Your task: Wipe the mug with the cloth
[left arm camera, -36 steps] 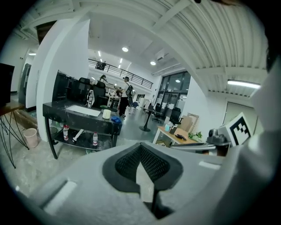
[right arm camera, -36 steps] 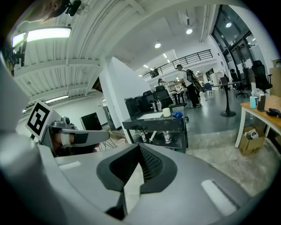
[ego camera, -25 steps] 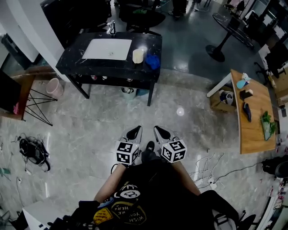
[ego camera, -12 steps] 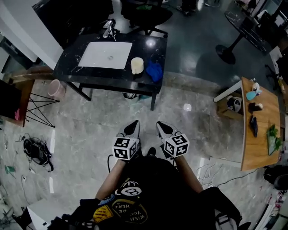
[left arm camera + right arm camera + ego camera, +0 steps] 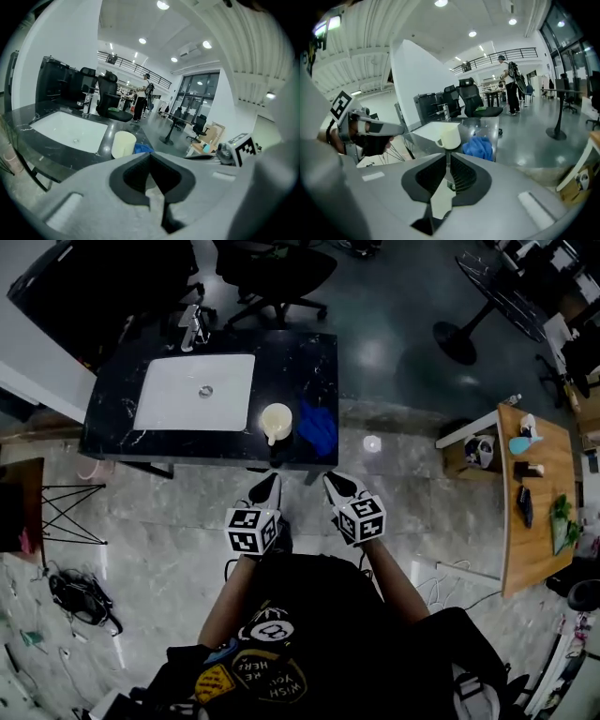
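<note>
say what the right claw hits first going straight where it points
Probably the mug, dead ahead of the right claw, cloth just beside; depth is unclear. Its jaws have just been opening, nothing between them.

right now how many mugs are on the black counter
1. The cream mug stands on the black counter, between the white sink and the blue cloth. No other mug shows on it.

In the left gripper view, the left gripper (image 5: 150, 154) covers the foot of the mug (image 5: 123, 143) and all but a blue sliver of the cloth (image 5: 143, 149). In the head view I can't name the small things (image 5: 522, 444) on the wooden table (image 5: 530, 549); they're too tiny.
</note>
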